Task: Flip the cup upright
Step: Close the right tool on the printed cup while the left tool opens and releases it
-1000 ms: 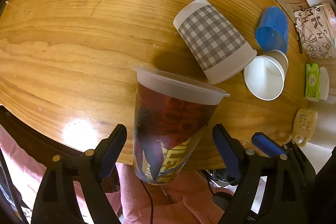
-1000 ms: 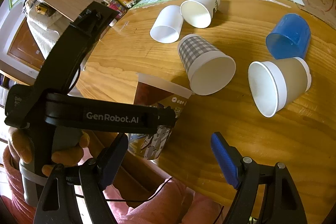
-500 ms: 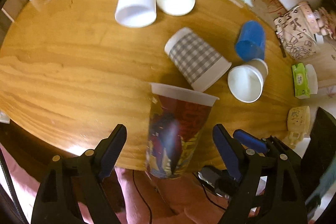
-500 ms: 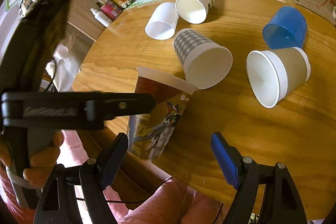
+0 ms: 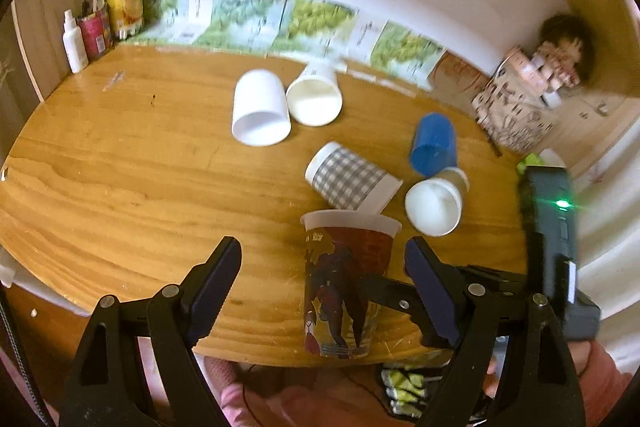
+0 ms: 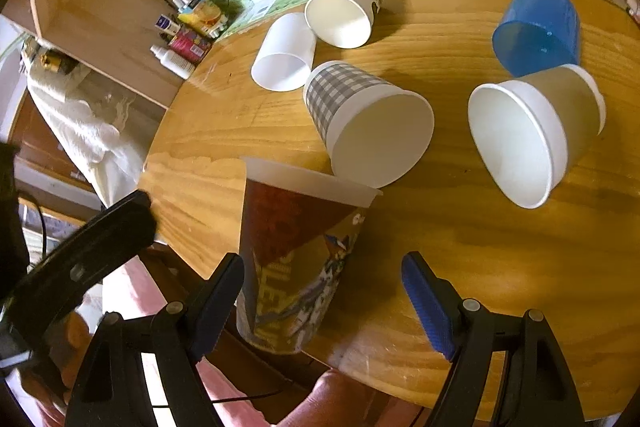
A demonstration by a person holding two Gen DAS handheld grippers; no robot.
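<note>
The printed cup [image 5: 346, 283] is seen standing upright at the near edge of the wooden desk [image 5: 132, 187], rim up. It is framed by the left claw [image 5: 322, 277] and the right claw [image 6: 322, 291], both spread wide and gripping nothing. Just behind it, a checked cup [image 6: 360, 119] is seen lying on its side, with 4 other cups overturned beyond.

We see a wooden table [image 5: 120, 187] bearing one upright printed cup [image 5: 346, 283] at six o'clock and five toppled cups toward twelve.
</note>
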